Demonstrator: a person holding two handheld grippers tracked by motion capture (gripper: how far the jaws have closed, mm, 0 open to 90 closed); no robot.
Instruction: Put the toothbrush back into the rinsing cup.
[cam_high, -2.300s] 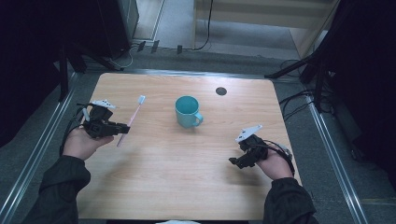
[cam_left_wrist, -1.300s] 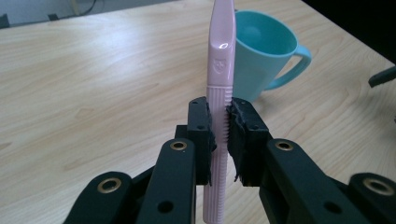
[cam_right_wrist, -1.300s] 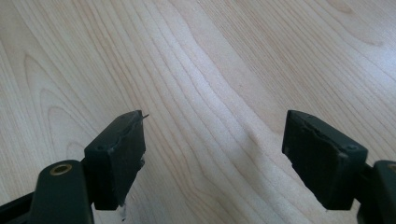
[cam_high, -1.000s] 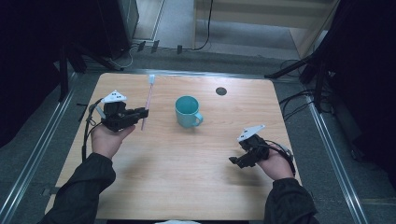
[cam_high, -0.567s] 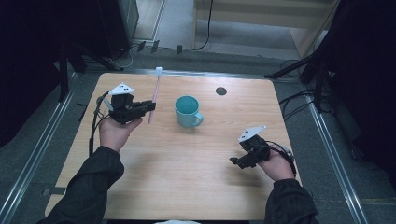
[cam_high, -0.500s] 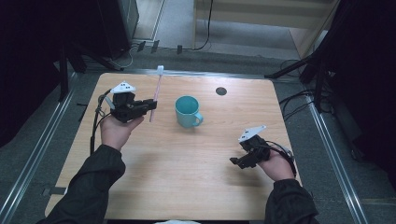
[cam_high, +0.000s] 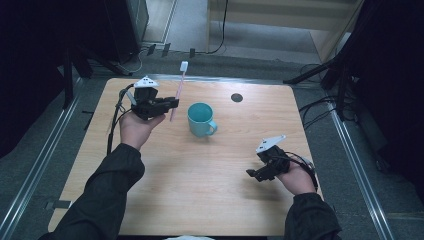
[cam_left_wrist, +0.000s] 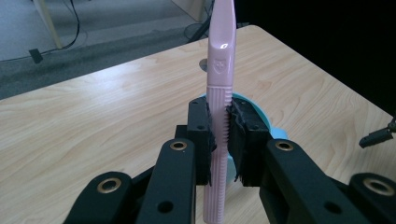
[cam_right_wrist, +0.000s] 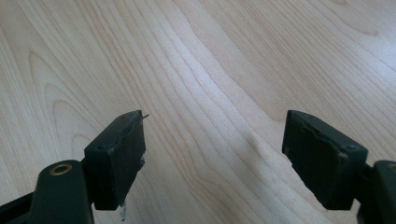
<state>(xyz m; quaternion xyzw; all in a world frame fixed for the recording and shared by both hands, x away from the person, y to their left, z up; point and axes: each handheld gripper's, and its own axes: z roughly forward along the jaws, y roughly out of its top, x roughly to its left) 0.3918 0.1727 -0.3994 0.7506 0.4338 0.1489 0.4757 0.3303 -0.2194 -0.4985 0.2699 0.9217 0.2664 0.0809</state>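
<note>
Lifted off the table, pink toothbrush (cam_high: 178, 90) stands upright.

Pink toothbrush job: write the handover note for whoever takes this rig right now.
Left gripper: shut on the pink plastic toothbrush, held upright by its ribbed handle, bristle end up, off the table.
Right gripper: open, nothing between its jaws, low over the light wooden table at the right.
Teal ceramic mug: upright mid-table, just right of the toothbrush, nothing visible in it.
Done: toothbrush picked up.
Left, probably: carry it over the mug, lower it in, release.
</note>
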